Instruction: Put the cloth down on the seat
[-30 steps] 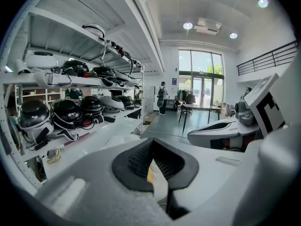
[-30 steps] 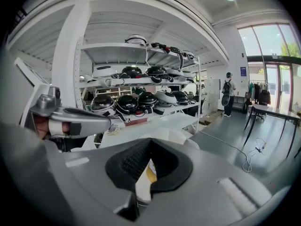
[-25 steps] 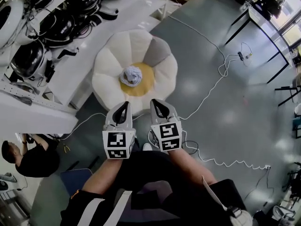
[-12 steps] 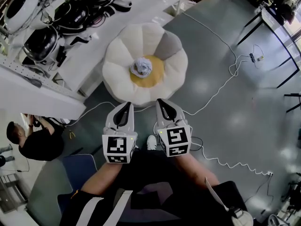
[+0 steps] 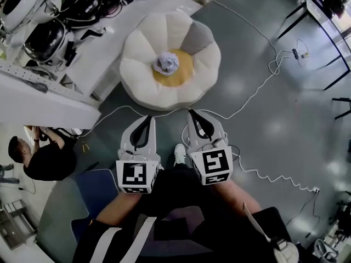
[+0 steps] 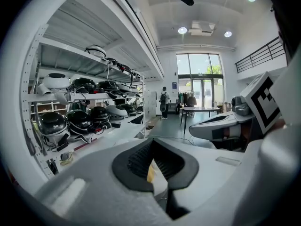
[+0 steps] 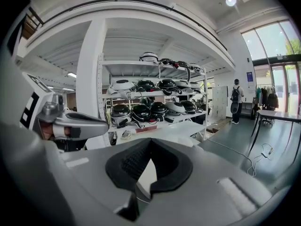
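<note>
The cloth [image 5: 166, 63], a crumpled pale bundle, lies on the yellow middle of the flower-shaped cream seat [image 5: 137, 64] in the head view. My left gripper [image 5: 147, 118] and right gripper [image 5: 192, 113] hover side by side over the grey floor, well short of the seat's near edge and pointing towards it. Both are shut with nothing between the jaws. In the left gripper view the black pads [image 6: 136, 161] meet at the tip of the left gripper [image 6: 151, 142]. The right gripper [image 7: 150, 141] looks the same in its own view. Neither touches the cloth.
White shelving with dark helmets [image 5: 46, 37] runs along the left of the seat. White cables [image 5: 258, 92] snake over the floor to the right. A person in black [image 5: 46, 160] crouches at lower left beside a blue mat [image 5: 96, 188]. Black table legs [image 5: 323, 15] stand at top right.
Both grippers have drawn back from the seat, opening a wider stretch of floor between their tips and its edge. The cloth stays on the yellow middle.
</note>
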A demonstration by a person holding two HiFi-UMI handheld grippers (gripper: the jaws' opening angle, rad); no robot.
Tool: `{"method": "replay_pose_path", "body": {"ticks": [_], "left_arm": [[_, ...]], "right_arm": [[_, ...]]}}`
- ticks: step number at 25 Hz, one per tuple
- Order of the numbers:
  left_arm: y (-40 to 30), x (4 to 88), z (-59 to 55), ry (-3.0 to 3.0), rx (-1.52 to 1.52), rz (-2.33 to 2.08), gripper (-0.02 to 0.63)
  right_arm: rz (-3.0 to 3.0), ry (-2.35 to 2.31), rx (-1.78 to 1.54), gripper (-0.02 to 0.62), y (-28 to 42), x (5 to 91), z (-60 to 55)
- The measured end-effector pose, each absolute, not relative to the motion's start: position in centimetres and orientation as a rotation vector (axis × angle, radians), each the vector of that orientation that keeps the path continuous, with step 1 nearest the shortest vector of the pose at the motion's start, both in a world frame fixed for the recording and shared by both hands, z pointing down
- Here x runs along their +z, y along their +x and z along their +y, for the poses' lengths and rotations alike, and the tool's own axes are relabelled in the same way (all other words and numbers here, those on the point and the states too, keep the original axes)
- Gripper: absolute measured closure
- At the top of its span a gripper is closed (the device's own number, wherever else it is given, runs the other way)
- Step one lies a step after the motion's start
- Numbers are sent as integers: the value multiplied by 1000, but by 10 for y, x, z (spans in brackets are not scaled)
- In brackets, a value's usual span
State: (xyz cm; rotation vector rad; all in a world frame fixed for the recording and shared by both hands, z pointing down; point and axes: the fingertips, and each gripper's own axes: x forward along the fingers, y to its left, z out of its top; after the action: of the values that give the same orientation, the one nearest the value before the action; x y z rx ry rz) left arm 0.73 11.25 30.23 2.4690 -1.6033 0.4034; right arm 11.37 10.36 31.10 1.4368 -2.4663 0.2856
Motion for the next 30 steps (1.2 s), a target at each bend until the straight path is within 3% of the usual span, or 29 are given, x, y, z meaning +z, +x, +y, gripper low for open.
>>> {"method": "replay_pose_path", "body": {"ticks": [30], "left_arm": [[-68,295,140,2542,349,-1553,606]], "right_arm": [[-2388,1524,332,595,46,308,156]]}}
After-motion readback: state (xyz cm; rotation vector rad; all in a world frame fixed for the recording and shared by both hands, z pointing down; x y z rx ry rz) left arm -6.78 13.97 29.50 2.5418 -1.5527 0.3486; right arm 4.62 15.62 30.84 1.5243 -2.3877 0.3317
